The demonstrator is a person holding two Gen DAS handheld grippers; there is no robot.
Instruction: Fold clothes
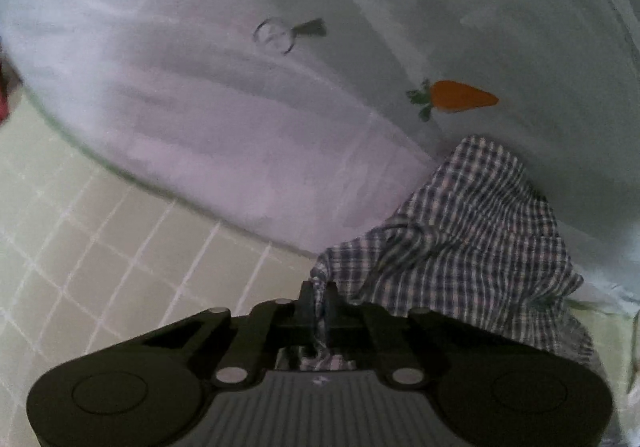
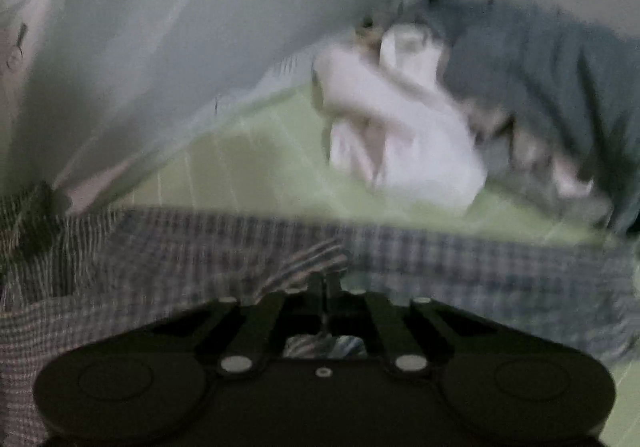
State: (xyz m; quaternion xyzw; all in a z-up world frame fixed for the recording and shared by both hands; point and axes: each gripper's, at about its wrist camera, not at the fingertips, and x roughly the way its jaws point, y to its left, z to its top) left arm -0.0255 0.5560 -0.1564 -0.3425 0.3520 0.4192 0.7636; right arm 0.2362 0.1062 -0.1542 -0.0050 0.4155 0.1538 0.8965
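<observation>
A: Left hand-held gripper [image 1: 319,297], lower centre of frame: jaws pinched together on an edge of the plaid cloth [image 1: 460,231].

B: Cloth spreads to lower right, over a white sheet [image 1: 224,135] with a carrot print [image 1: 460,97].

A: Right hand-held gripper [image 2: 325,287], lower centre, blurred: clamped on the same plaid; white bundle [image 2: 404,135] beyond.

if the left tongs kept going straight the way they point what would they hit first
Probably the checked garment that the left tongs are already shut on, bunched just ahead. Beyond it lies the white carrot-print sheet; depth is hard to judge in this fisheye view.
</observation>
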